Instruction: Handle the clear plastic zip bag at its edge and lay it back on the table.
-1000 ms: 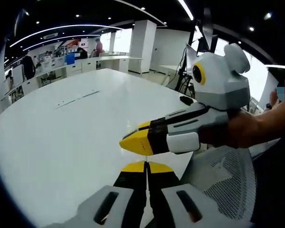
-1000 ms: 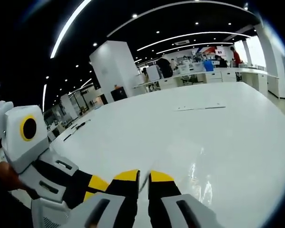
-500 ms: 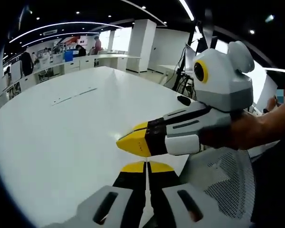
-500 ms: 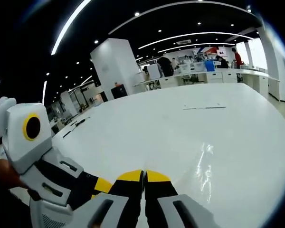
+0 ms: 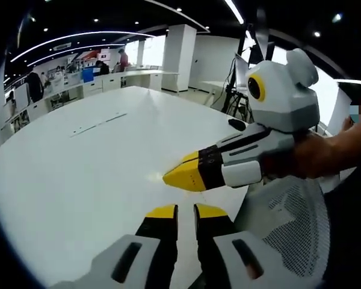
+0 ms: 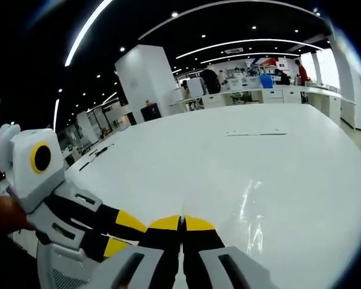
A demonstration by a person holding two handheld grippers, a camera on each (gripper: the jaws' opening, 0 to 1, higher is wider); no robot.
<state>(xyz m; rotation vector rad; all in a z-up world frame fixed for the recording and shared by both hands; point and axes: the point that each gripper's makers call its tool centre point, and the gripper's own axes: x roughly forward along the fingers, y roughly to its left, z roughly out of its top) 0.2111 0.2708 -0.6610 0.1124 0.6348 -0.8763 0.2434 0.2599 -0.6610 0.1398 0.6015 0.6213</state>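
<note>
1. My left gripper [image 5: 185,211] hovers over the table [image 5: 78,174], jaws a narrow gap apart, nothing between them.
2. My right gripper [image 6: 182,221] has jaws closed tip to tip; I can't tell whether a bag edge is pinched there.
3. I can't pick out the bag on the white top; it's clear plastic, possibly lost in glare.
4. Step, I judge: around the release. Next: find the bag, confirm it lies flat.
5. Room: open office, desks [image 6: 271,93] far back, ceiling light strips, a mesh chair [image 5: 289,223] beside the table.
</note>
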